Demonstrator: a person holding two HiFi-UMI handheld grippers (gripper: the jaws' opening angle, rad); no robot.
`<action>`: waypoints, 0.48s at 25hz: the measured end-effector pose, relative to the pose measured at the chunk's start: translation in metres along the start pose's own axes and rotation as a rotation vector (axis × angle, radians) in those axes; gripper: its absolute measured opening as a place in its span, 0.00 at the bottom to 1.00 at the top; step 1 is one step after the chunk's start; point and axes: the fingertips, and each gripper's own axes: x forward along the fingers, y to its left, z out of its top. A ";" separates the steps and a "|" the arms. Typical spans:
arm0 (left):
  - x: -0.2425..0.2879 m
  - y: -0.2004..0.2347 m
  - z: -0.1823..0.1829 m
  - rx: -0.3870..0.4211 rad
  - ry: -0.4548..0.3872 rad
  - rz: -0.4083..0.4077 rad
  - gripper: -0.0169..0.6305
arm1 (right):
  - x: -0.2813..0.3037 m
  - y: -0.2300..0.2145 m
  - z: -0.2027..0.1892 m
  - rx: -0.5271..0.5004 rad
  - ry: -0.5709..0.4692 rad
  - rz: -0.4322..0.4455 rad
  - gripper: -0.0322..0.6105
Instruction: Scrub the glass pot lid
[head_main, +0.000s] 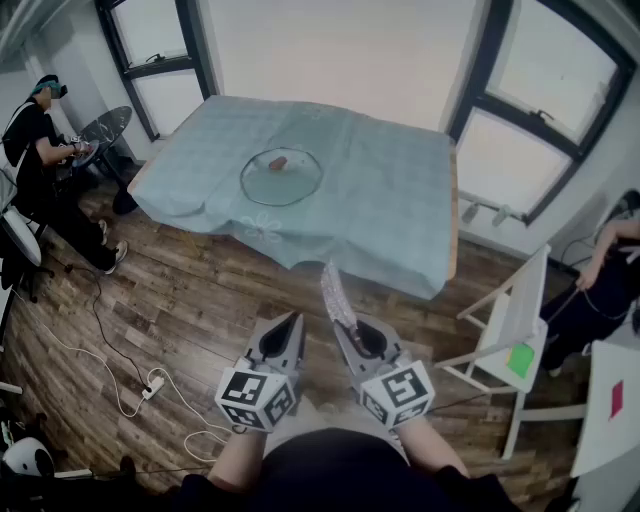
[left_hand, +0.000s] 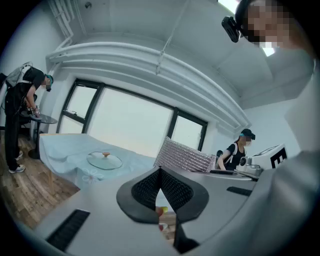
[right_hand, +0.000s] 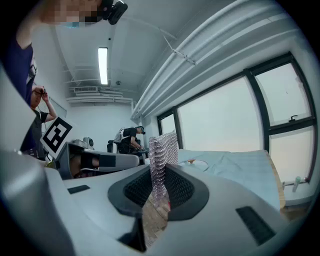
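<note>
- Our right tool (right_hand: 159, 176) clamps a silvery scouring pad (right_hand: 162, 150);
- our left tool (left_hand: 159, 173) is clenched, empty;
- the glass pot lid (head_main: 281, 176) lies well ahead on the surface (head_main: 385, 205).

A glass pot lid (head_main: 281, 175) lies flat on the tabletop (head_main: 380, 210), which has a light blue cloth over it. Well apart from it, above the wooden floor (head_main: 190, 300), the left hand-held gripper (head_main: 296, 318) has its jaws together. The right hand-held gripper (head_main: 338, 322) holds a silver scrub pad (head_main: 335, 293) upright.
</note>
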 end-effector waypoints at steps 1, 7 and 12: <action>0.000 -0.004 0.000 0.004 0.000 0.001 0.03 | -0.004 -0.001 0.000 0.001 -0.001 -0.003 0.16; -0.002 -0.026 -0.003 0.031 0.001 0.008 0.03 | -0.024 -0.004 -0.001 0.005 -0.007 0.000 0.16; -0.004 -0.031 -0.004 0.031 -0.012 0.017 0.03 | -0.024 0.006 -0.003 -0.004 0.004 0.054 0.16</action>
